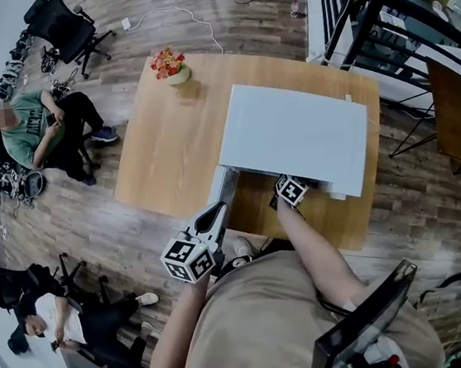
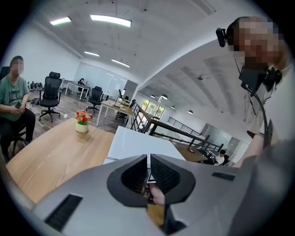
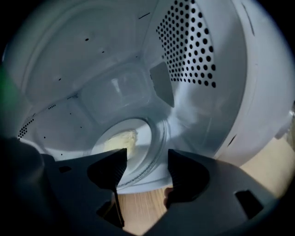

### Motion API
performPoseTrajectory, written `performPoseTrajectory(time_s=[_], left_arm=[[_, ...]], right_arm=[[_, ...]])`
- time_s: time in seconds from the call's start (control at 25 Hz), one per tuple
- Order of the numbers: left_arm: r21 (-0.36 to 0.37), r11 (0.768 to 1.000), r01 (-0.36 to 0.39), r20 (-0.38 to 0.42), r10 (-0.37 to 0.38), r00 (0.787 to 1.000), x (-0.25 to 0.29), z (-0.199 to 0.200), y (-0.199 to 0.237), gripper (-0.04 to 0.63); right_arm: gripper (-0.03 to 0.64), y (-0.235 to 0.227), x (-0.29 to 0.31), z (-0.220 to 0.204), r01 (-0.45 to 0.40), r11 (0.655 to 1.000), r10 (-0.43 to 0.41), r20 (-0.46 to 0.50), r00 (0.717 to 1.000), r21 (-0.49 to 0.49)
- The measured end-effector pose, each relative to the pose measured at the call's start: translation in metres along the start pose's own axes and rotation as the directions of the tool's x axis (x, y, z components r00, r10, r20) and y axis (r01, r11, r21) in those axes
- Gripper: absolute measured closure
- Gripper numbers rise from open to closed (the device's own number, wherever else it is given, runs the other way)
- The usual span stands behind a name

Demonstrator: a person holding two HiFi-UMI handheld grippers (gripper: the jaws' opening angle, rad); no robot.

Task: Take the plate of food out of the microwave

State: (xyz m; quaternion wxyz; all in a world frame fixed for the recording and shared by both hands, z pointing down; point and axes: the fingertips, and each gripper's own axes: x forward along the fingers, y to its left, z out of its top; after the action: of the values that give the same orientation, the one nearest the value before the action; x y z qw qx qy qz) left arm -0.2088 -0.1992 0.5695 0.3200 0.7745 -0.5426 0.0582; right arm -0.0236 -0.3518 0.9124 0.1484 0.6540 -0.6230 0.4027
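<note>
Right gripper (image 3: 143,169) is up at the mouth of the microwave (image 1: 299,133), angled down, jaws spread wide with nothing in them and only a strip of wooden table (image 1: 160,154) showing between them. Left gripper (image 2: 148,161) is off to the side at the open microwave door (image 1: 224,190), its jaws drawn close together, and it looks as if they pinch the door's thin edge, though the view there is cramped. Just past the right jaws, inside the white cavity, sits the plate (image 3: 140,131) with a pale yellow lump of food (image 3: 120,141) on it, resting on the glass turntable (image 3: 160,140), untouched by either pad. Perforated wall on the cavity's right side. Farther out on the table, a small pot of flowers (image 1: 169,65) stands near the far corner, and beyond the table a seated person (image 1: 36,128) in a green top waits by the office chairs.
</note>
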Motion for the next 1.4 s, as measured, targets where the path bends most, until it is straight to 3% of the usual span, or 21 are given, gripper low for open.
performPoseTrajectory(time_s=[0.08, 0.28, 0.4, 0.6, 0.8, 0.92, 1.4], left_arm=[[-0.002, 1.0, 0.007, -0.006, -0.007, 1.0, 0.002, -0.001, 0.001, 0.592], [-0.015, 0.999, 0.034, -0.016, -0.034, 0.999, 0.011, -0.005, 0.0, 0.592], [-0.032, 0.998, 0.05, -0.009, -0.05, 0.999, 0.013, -0.007, 0.0, 0.591], [-0.057, 0.996, 0.069, 0.006, -0.069, 0.998, 0.011, -0.008, -0.002, 0.592], [-0.088, 0.994, 0.071, 0.02, -0.069, 0.997, 0.005, -0.01, 0.002, 0.592], [-0.096, 0.992, 0.076, 0.02, -0.075, 0.997, 0.003, -0.014, 0.0, 0.592], [-0.12, 0.988, 0.096, 0.018, -0.095, 0.995, 0.002, -0.019, -0.002, 0.592]], right_arm=[[0.339, 0.004, -0.001, 0.003, -0.026, 1.0, 0.026, 0.003, 1.0, 0.005], [0.503, -0.015, -0.004, 0.005, -0.021, 0.994, 0.025, -0.031, 0.999, 0.105], [0.515, -0.019, -0.008, 0.004, -0.058, 0.981, 0.067, -0.039, 0.997, 0.188], [0.56, -0.017, -0.022, 0.002, -0.144, 0.927, 0.164, -0.03, 0.986, 0.346], [0.591, -0.005, -0.046, 0.0, -0.234, 0.846, 0.268, -0.001, 0.964, 0.479], [0.598, 0.003, -0.057, 0.006, -0.281, 0.823, 0.318, 0.01, 0.948, 0.494], [0.603, -0.017, -0.096, 0.011, -0.334, 0.811, 0.386, -0.01, 0.923, 0.481]])
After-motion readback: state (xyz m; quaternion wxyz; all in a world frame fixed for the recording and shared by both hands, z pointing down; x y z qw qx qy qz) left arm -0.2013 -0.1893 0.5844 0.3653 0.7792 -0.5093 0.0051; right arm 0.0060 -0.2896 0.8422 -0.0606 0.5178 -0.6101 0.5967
